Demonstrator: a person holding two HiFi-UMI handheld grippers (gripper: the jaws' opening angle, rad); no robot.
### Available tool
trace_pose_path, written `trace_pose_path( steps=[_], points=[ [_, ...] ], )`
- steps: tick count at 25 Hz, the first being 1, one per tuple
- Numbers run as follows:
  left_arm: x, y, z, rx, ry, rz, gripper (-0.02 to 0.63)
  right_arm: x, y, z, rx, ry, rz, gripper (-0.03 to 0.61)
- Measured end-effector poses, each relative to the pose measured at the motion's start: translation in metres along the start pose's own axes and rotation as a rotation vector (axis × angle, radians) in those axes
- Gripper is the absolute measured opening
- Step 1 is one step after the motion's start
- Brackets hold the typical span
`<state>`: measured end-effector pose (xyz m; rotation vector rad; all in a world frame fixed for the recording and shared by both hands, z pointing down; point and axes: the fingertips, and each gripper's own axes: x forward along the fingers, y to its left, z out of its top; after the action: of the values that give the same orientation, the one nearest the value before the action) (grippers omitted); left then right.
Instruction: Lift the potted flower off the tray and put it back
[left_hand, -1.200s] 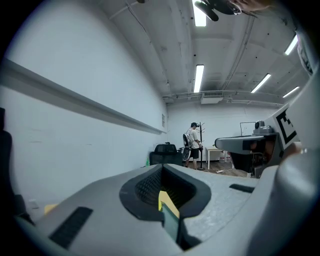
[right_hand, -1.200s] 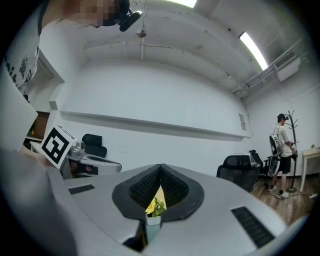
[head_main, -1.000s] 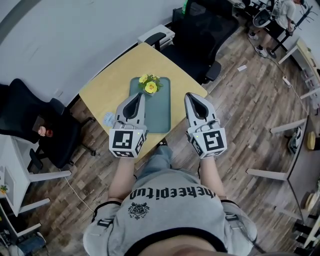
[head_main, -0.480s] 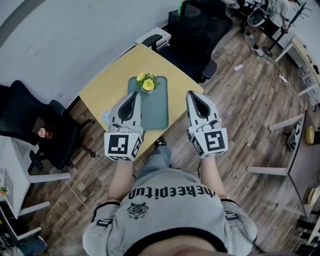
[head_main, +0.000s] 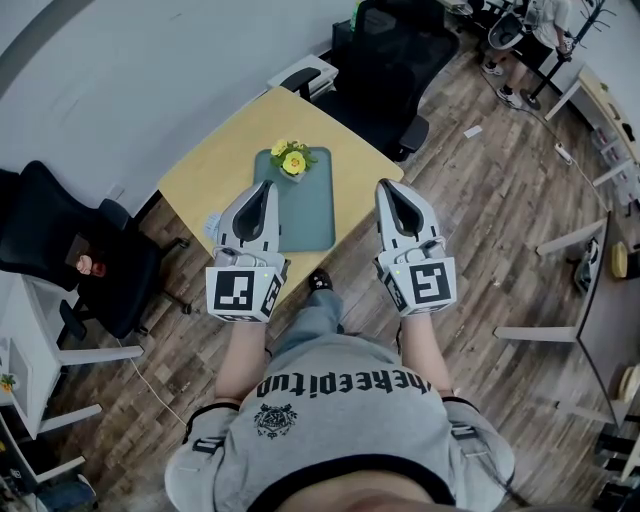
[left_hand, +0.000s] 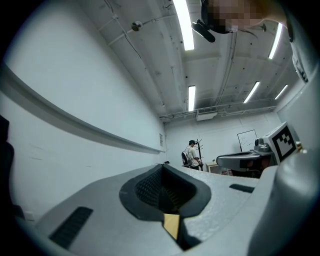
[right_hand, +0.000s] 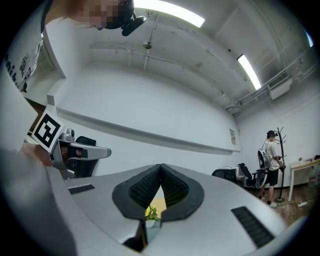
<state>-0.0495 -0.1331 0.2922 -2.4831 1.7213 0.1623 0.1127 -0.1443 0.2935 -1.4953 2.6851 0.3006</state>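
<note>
Over the last second I have drawn both tongs back toward myself and lifted them a little. The left tongs (head_main: 266, 186) a second ago reached over the left edge of the tray (head_main: 305, 215). Now they hang just beside that edge, above the bare desk (head_main: 215, 165). The right tongs (head_main: 388, 184) have come back the same way and sit above the desk's near right edge.

The flower (head_main: 291, 160) has not shifted. It stands upright at the far end of the tray, about mid-desk, well clear of both tongs.

Both tongs are closed with the tips together and nothing in them. Through the slit under the right pair's tips I see only the flower, far off.

I judge that nothing is in hand just now. The pot is in place on the tray and I am backing off, so either the put-back is done or the lift has not begun.

My forearms reach straight out from my chest, side by side. Both tongs point forward, tipped slightly above level, with the marker cubes toward me.
</note>
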Motion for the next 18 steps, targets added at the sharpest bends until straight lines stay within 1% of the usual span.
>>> trace_pose_path(
  steps=[5, 18],
  points=[
    [-0.007, -0.003, 0.003, -0.009, -0.013, 0.0, 0.005, -0.01, 0.001, 0.001, 0.007, -0.001, -0.02, 0.003],
    [-0.016, -0.008, 0.007, -0.029, -0.032, 0.004, 0.005, -0.024, 0.005, 0.007, -0.002, -0.001, -0.027, 0.003]
  ],
)
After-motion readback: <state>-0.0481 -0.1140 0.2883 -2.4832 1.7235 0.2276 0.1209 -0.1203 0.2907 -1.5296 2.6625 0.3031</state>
